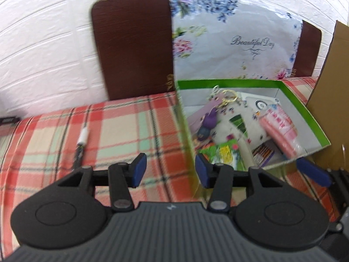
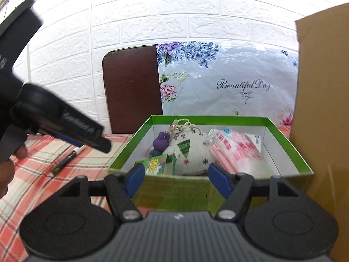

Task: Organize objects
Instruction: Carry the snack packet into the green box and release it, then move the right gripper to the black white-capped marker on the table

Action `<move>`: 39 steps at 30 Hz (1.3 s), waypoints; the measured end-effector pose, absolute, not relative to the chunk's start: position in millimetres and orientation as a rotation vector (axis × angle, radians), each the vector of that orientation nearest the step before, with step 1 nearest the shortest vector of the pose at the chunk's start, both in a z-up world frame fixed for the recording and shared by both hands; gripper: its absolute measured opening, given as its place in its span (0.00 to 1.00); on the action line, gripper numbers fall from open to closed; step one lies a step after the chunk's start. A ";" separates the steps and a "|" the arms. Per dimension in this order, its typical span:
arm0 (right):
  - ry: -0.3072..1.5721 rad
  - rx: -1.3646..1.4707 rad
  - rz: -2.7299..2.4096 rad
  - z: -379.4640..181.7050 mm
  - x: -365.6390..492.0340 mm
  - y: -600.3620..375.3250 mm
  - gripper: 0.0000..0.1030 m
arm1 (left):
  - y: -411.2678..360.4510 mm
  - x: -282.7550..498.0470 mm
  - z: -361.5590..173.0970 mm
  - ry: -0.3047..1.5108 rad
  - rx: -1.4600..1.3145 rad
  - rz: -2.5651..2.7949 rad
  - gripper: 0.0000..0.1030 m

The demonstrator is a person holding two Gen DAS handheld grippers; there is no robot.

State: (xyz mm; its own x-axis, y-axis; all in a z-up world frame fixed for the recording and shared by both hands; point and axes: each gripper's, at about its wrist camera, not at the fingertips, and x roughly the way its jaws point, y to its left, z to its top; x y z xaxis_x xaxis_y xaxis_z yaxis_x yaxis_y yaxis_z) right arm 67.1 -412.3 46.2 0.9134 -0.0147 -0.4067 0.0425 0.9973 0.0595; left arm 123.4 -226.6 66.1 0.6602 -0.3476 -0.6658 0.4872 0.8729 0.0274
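A green box (image 1: 305, 109) (image 2: 290, 146) with a white inside stands on the plaid cloth. In it lie a purple keychain figure (image 1: 210, 120) (image 2: 161, 142), a white patterned pouch (image 2: 192, 150), a pink packet (image 1: 281, 128) (image 2: 237, 150) and a green card (image 2: 156, 164). A black-and-white pen (image 1: 80, 146) (image 2: 65, 159) lies on the cloth left of the box. My left gripper (image 1: 171, 170) is open and empty, above the cloth by the box's left wall. My right gripper (image 2: 176, 180) is open and empty, just in front of the box's near wall.
A brown cardboard box (image 2: 322, 109) (image 1: 327, 87) stands right of the green box. A floral bag (image 1: 235, 41) (image 2: 226, 80) leans on a dark brown board (image 1: 133, 45) against the white brick wall. The left gripper's body (image 2: 54, 113) shows at the left in the right wrist view.
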 end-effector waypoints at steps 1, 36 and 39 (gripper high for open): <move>0.422 0.071 -0.027 47.5 62.4 -411.4 0.65 | -221.6 119.2 66.0 0.704 0.211 -0.466 0.50; 0.674 -0.023 0.345 10.9 136.8 -238.8 0.65 | 12.6 170.6 -5.7 0.766 -0.030 -0.049 0.68; 0.680 -0.001 0.361 6.4 171.7 -219.5 0.65 | 25.9 178.7 -16.3 0.791 -0.061 -0.019 0.69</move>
